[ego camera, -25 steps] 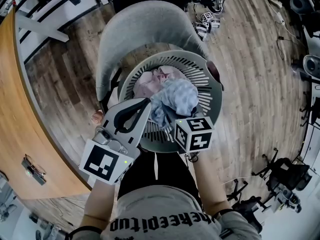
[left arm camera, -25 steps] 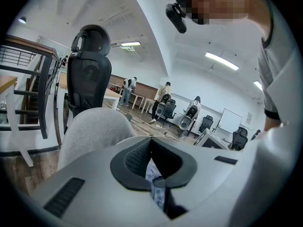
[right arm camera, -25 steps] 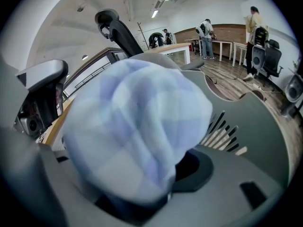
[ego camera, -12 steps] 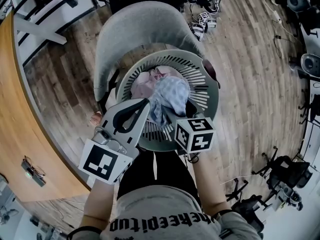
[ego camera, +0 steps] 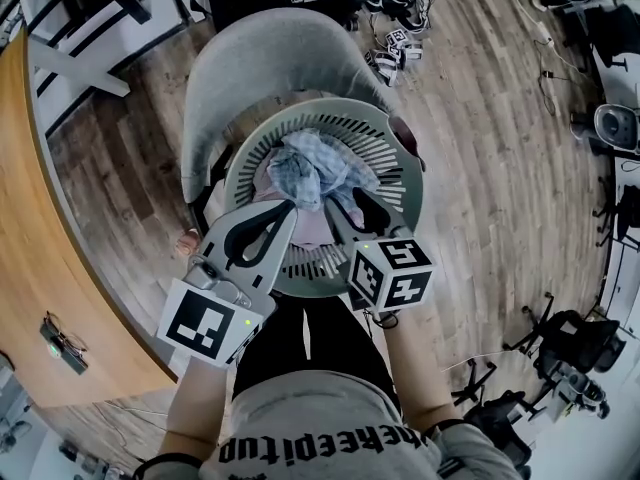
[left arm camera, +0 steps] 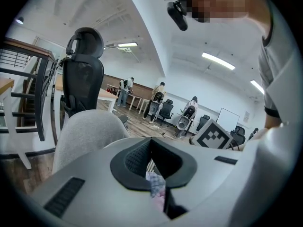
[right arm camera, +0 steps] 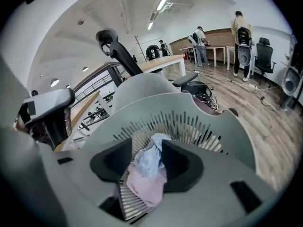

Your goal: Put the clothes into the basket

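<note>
A grey-green slotted basket point(ego camera: 402, 144) point(right arm camera: 227, 126) stands on a grey chair point(ego camera: 260, 53). Inside it a blue checked cloth point(ego camera: 308, 166) point(right arm camera: 149, 156) lies crumpled on a pink garment point(ego camera: 316, 230) point(right arm camera: 144, 184). My right gripper point(ego camera: 349, 204) point(right arm camera: 147, 145) hovers over the basket's near side. Its jaws have just been closing but stand apart, and nothing is pinched between them; the cloth lies below. My left gripper point(ego camera: 291, 208) point(left arm camera: 151, 143) is held over the basket's near left rim. Its tips meet and hold nothing.
A curved wooden desk point(ego camera: 40, 268) runs along the left, with a pair of glasses point(ego camera: 62, 338) on it. Shoes point(ego camera: 400, 43) lie on the plank floor behind the chair. Office chairs and gear point(ego camera: 575, 353) stand at the right.
The blue cloth has left the right gripper and dropped to the middle of the basket. The right gripper has lifted and drawn back slightly. The left gripper has stayed put.
</note>
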